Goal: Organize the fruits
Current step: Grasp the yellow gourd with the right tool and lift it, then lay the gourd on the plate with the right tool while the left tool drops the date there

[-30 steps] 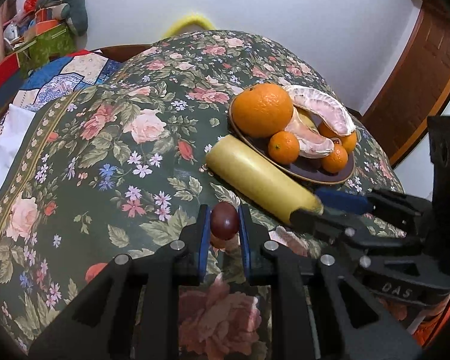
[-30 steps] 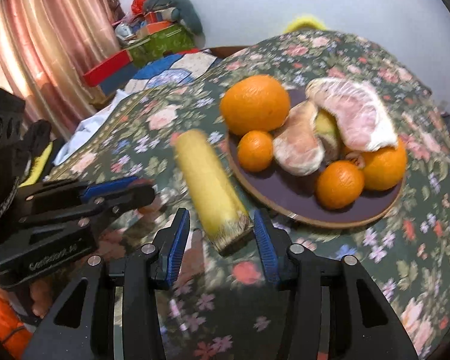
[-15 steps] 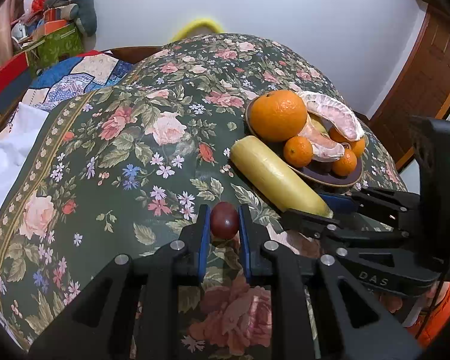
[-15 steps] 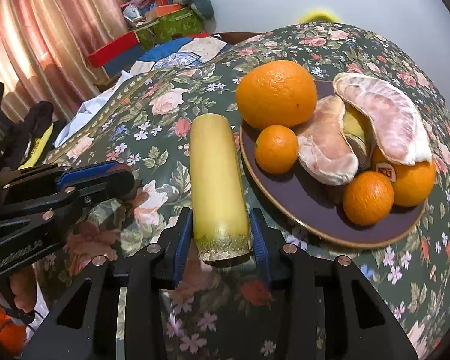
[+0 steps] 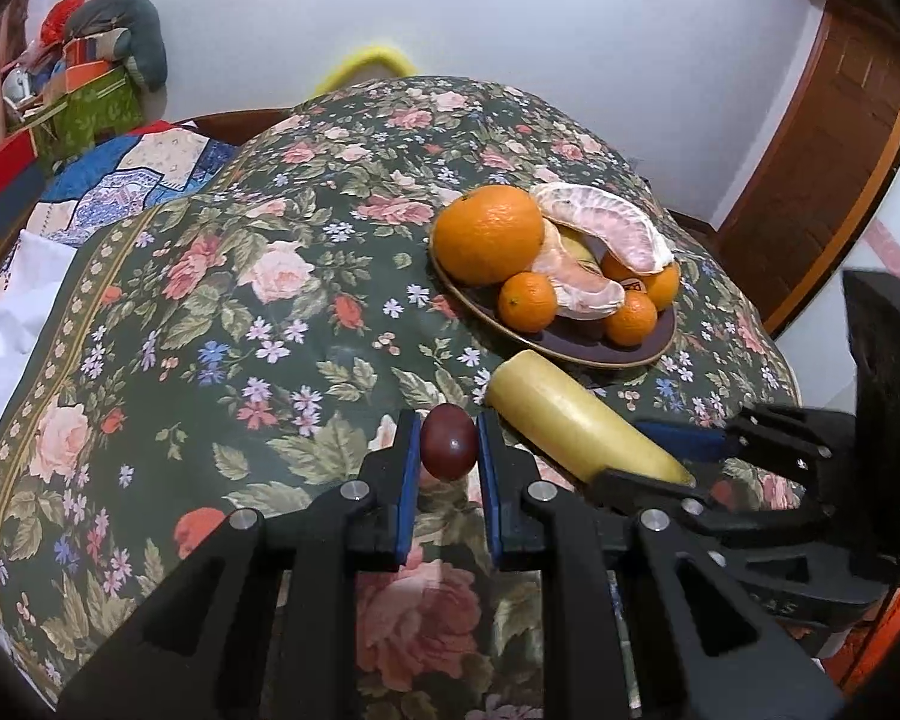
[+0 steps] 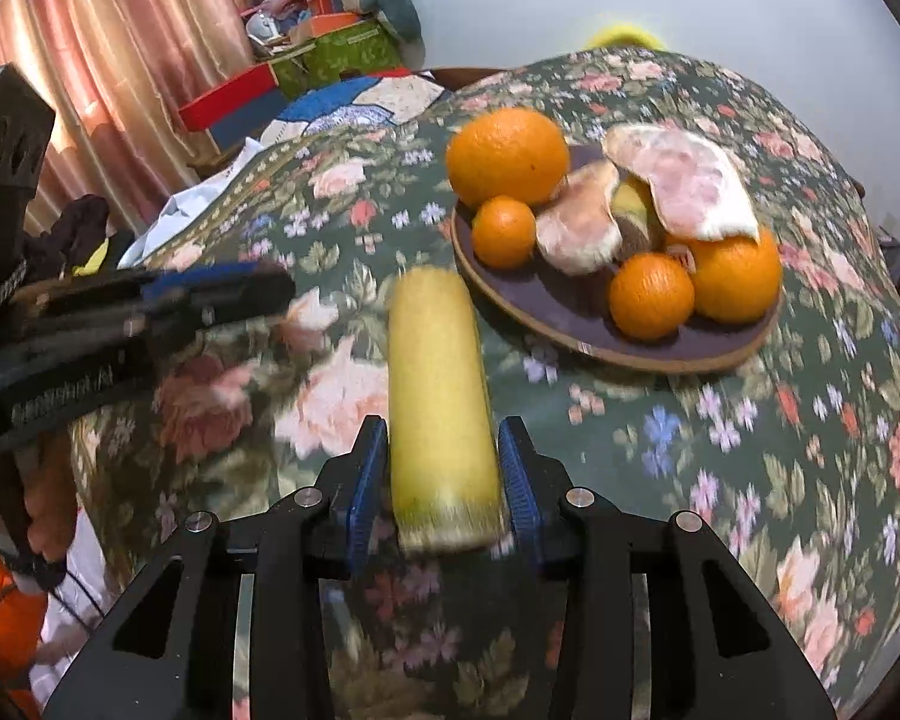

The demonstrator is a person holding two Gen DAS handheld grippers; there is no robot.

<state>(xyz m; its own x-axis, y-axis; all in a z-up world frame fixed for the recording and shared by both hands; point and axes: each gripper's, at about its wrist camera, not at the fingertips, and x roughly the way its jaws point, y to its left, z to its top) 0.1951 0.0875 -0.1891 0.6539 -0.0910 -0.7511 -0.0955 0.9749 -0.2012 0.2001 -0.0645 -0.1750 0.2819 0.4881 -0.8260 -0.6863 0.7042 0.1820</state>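
Jaws clamped around yellow fruit (image 6: 441, 414)

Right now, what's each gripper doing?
Left gripper: shut on the small dark red fruit.
Right gripper: shut on the cut end of the long yellow fruit.

oranges (image 6: 507, 154) on plate (image 6: 576, 315), cylinder (image 6: 438, 396) beside
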